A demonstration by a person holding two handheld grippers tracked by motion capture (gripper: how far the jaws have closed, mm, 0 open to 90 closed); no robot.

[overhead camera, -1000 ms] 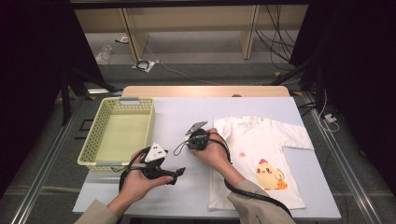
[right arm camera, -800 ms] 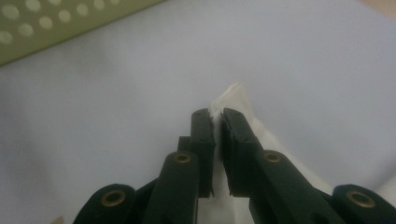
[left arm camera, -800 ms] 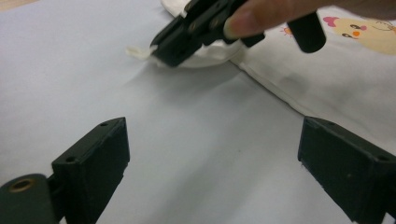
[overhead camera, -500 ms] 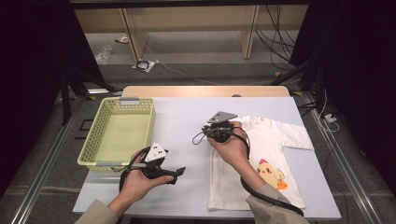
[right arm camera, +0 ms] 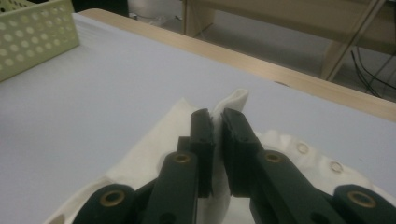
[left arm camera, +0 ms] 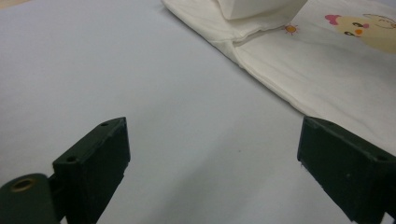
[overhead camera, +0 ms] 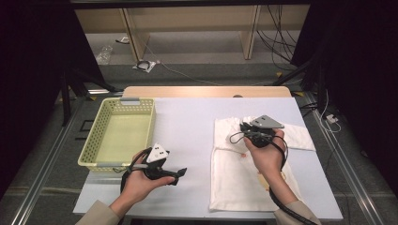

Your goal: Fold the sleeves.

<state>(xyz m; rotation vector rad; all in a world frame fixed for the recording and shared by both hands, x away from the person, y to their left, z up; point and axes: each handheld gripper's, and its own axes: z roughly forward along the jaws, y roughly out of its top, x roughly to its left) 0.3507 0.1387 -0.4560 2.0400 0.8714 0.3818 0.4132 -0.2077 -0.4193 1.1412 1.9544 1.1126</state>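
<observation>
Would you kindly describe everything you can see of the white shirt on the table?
The white shirt is soft cream fabric with a cartoon chick print, a small sun motif and snap buttons. It lies flat on the table's right half, one sleeve folded inward. The right claw pinches a raised fold of it; the person's forearm crosses it.

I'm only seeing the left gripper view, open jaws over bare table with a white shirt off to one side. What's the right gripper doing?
Observer: The right gripper is shut on a fold of the shirt, pinching the cloth between its jaws.
Operator: Which part of the shirt?
Observer: The left sleeve, folded in over the body; the gripper sits above the shirt's upper middle.
Operator: Anything else on the table?
Observer: A yellow basket at the left edge, with nothing visible inside it.
Operator: Where's my left gripper relative to it?
Observer: The left gripper is just right of the basket's near corner, pointing toward the shirt.
</observation>
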